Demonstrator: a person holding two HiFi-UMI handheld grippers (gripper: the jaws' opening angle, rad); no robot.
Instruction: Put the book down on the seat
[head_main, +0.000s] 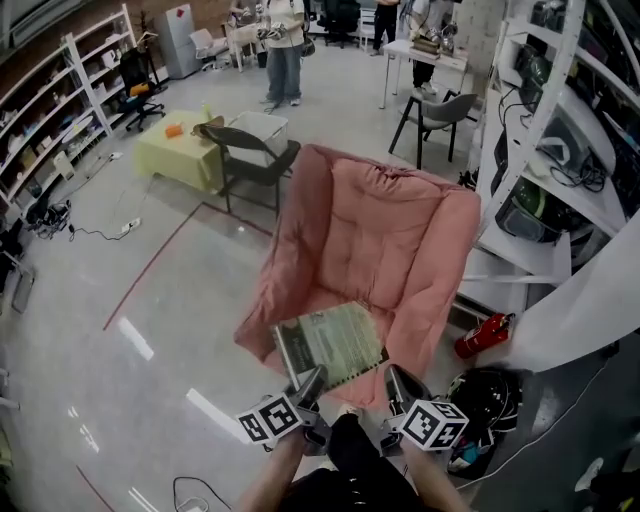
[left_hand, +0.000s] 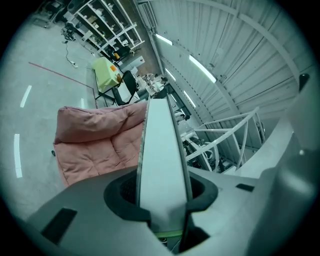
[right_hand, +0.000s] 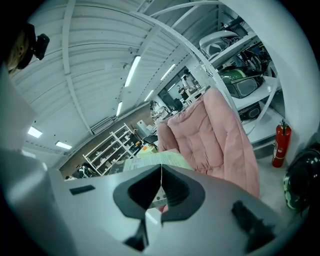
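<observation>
Workshop, stocked metal shelving (head_main: 58, 112) (bare concrete floor (head_main: 95, 385))

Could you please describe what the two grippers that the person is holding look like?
The left gripper and the right gripper look alike. Each has a smooth grey body that ends in two dark, tapered jaws lined with black pads. Behind the jaws, each carries a white cube printed with black square markers.

Cannot read the print on the book (head_main: 330, 343) from the head view: too small. Cannot see its near edge behind the left gripper (head_main: 307, 384) and right gripper (head_main: 398, 380). Shows only edge-on in the left gripper view. Mostly hidden behind closed jaws in the right gripper view, perhaps pinched by a thin corner. Covers the front lip of the pink chair (head_main: 385, 225).
</observation>
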